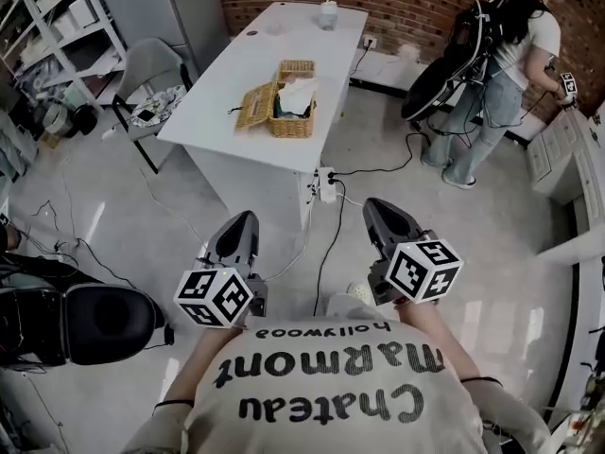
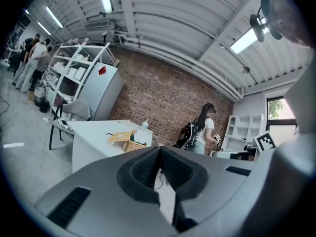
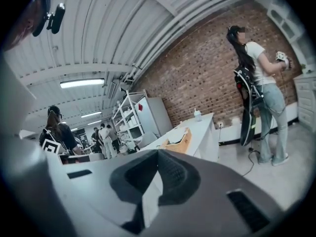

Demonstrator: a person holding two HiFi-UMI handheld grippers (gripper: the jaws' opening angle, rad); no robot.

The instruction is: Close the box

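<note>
Wicker box sits lid-open at the tabletop's near end. Left gripper and right gripper hover well short of that tabletop, both sets of fingers pressed together, nothing between.

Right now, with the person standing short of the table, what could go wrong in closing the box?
Cables cross the floor before the table: a possible trip. White material overtops the box and may block its lids. The left tongs and right tongs are shut; they'd need opening to grip.
</note>
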